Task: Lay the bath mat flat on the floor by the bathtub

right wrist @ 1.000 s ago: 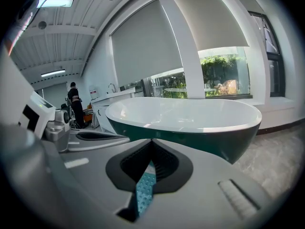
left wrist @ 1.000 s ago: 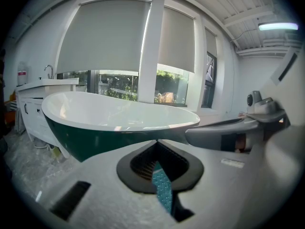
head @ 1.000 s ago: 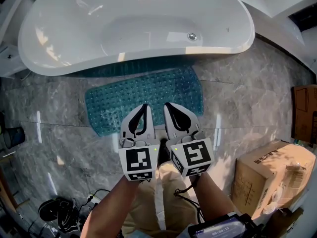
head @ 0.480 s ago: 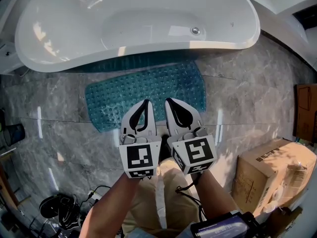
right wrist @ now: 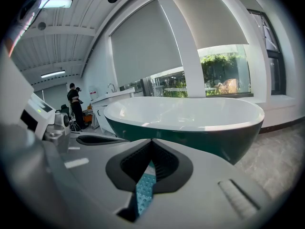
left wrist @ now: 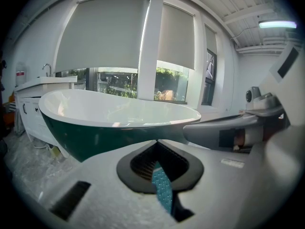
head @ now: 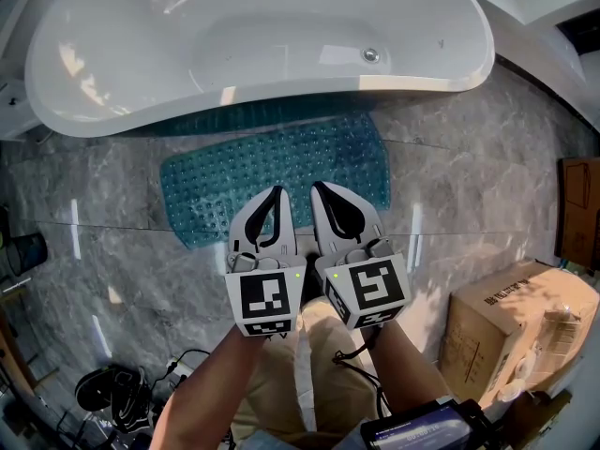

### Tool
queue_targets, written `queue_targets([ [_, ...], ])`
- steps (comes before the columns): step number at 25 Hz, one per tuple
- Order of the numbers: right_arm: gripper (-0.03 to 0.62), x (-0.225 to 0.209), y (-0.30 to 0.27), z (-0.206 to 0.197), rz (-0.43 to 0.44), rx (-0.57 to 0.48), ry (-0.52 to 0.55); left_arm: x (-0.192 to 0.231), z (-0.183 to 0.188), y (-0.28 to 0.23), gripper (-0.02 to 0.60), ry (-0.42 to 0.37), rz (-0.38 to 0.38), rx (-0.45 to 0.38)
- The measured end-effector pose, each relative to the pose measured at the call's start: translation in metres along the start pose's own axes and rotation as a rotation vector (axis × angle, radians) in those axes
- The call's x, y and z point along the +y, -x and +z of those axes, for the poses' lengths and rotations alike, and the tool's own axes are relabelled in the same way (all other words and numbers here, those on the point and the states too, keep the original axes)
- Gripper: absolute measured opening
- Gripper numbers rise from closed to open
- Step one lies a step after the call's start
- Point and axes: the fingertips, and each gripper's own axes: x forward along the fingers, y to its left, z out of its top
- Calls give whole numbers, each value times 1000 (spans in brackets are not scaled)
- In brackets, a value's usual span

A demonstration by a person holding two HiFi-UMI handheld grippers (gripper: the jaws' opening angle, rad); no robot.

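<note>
Your left gripper [head: 274, 200] is closed on nothing, with a black-and-white square marker on its cube. Your right gripper [head: 323, 195], just beside it, is closed and empty too. Below both tips the teal bath mat [head: 272, 162] lies flat on the floor [head: 469, 186] alongside the bathtub [head: 253, 54].

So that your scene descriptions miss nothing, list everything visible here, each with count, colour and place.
bathtub: one, white inside, dark teal outside, top
floor: one, grey marble, all around
bath mat: one, teal, on the floor beside the bathtub
cardboard box: one, brown, lower right
cables: one tangle, black, lower left
left gripper: one, white, fingers shut, empty, over the mat's near edge
right gripper: one, white, fingers shut, empty, beside the left
</note>
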Motion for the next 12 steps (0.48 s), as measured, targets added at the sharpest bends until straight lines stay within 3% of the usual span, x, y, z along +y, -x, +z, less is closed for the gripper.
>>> queue_targets([
  [12,8,-3,0,3,5,-1,-2,-5,4,-4,9,-5,-2,-2],
])
